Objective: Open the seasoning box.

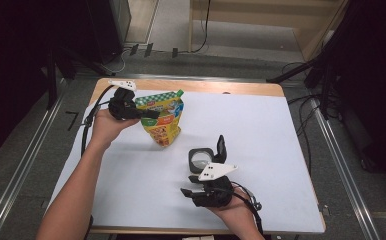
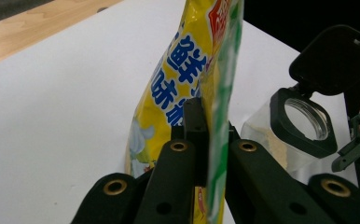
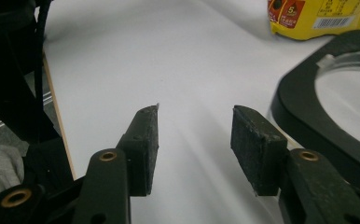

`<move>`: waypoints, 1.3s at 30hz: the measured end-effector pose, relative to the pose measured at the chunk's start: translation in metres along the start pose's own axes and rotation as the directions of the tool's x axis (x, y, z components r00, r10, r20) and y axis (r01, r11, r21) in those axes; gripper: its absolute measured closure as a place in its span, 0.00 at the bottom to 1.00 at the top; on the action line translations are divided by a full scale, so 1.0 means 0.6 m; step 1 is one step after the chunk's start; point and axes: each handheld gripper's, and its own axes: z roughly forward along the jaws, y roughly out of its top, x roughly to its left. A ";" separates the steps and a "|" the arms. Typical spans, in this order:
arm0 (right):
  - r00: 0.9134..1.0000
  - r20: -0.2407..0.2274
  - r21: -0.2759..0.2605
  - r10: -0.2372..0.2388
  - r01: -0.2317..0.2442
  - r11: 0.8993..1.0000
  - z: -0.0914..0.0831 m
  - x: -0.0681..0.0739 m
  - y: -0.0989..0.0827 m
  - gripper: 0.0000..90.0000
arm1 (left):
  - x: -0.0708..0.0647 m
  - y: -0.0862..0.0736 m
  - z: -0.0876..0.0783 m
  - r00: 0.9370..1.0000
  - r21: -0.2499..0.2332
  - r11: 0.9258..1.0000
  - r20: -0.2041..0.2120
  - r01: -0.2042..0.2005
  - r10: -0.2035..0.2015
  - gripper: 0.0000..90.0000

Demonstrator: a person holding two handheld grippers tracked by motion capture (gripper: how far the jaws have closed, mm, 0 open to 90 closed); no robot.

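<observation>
Pouch pinched at its side seal, container waiting open

Pouring looks like the work in hand: a yellow seasoning pouch (image 1: 162,119) stands upright toward the far left of the white table (image 1: 291,140), and a clear container (image 1: 201,159) with a black collar sits nearer the middle, its flip lid (image 1: 221,147) raised. To do this well, the hold on the pouch should sit high enough on the sealed edge that the bag does not fold over when lifted, and the pouch should be carried above the container's mouth before it is tipped, spout end lowest. The container is light and could skid, so steadying it first would be prudent.

The left gripper (image 1: 148,114) is clamped on the pouch: in the left gripper view its jaws are drawn together on the green-and-white side seal (image 2: 220,140), the thin film flattened between the pads. The grip reads as firm.

The right gripper (image 3: 194,140) holds nothing. Its jaws stand about half apart, with bare table between the pads (image 3: 257,149), and the container's black collar (image 3: 304,121) lies just beside the right-hand jaw, not between them. In the high view the right gripper sits just on the near side of the container, pointing toward it.
</observation>
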 end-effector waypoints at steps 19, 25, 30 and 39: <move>1.000 -0.017 -0.004 0.001 -0.001 1.000 0.058 0.036 0.047 0.53 | -0.078 0.014 -0.076 1.000 -0.044 0.999 -0.027 0.004 -0.005 1.00; 1.000 -0.024 -0.006 -0.006 0.006 1.000 0.091 0.043 0.068 0.53 | -0.101 0.012 -0.092 1.000 -0.049 0.999 -0.009 0.011 -0.011 1.00; 0.999 -0.034 0.002 -0.001 0.001 1.000 0.111 0.045 0.071 0.66 | -0.118 0.007 -0.110 1.000 -0.043 0.999 -0.015 0.021 -0.021 1.00; 1.000 0.011 -0.024 0.000 0.000 1.000 0.139 0.042 0.078 0.79 | -0.140 -0.003 -0.128 0.999 -0.031 0.999 -0.019 0.031 -0.031 1.00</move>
